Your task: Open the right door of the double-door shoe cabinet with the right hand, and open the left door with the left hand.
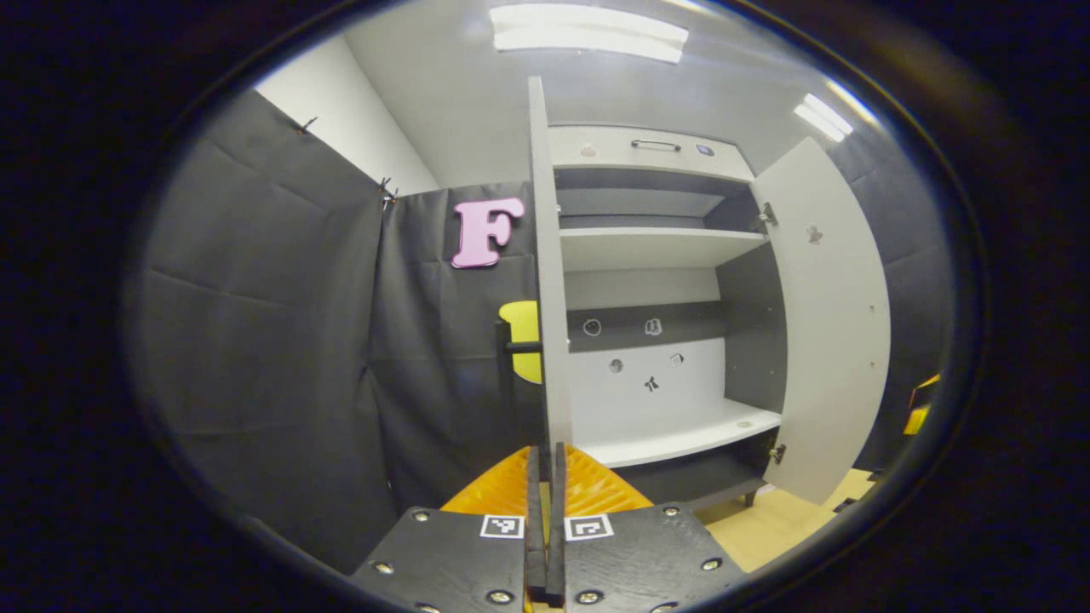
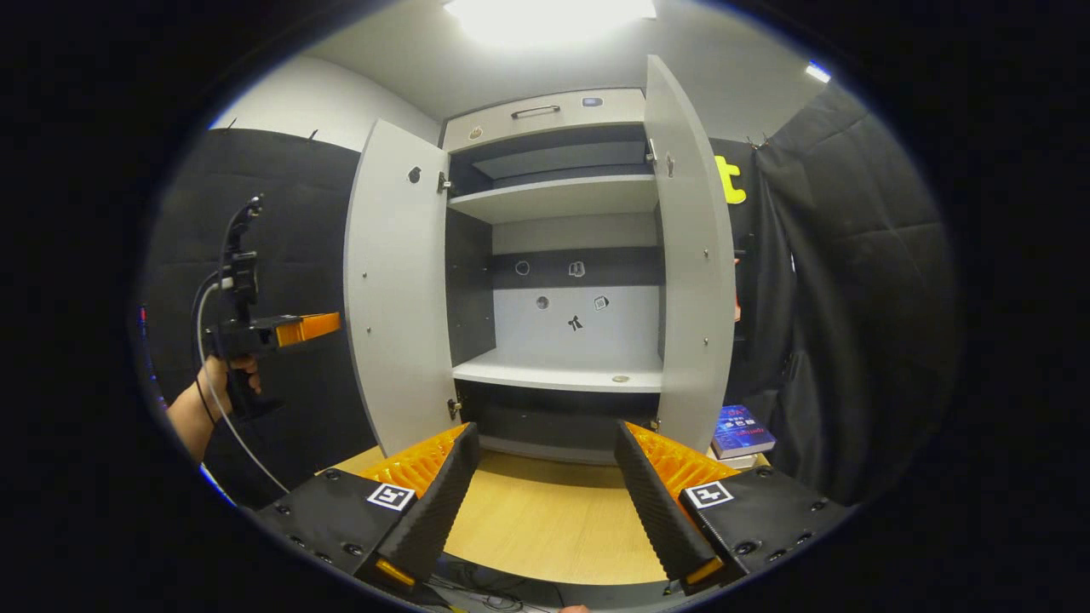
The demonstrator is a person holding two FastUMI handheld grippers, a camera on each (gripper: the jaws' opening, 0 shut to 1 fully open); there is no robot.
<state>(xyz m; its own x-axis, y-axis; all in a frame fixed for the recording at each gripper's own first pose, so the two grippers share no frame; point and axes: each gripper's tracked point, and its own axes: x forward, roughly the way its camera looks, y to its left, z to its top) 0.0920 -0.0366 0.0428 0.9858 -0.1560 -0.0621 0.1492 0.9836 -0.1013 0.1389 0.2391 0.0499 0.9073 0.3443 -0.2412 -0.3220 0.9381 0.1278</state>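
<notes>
Now left tongs (image 1: 546, 477) pinch the left door (image 1: 549, 255) edge at 12 o'clock; right tongs (image 2: 545, 485) wide. Stiff panel, likely light on hinges; grip edge.

A shoe cabinet (image 2: 553, 255) and books (image 2: 742, 431) rest on the wooden floor (image 2: 545, 519).

black gripper bodies — orange ribbed jaws, square markers, screws

We are in a test booth, not a home — black cloth (image 2: 851, 255) hangs as walls around a lone shoe cabinet (image 2: 558, 204) on a wooden floor (image 2: 536, 519), under ceiling strip lights (image 1: 588, 30).
</notes>
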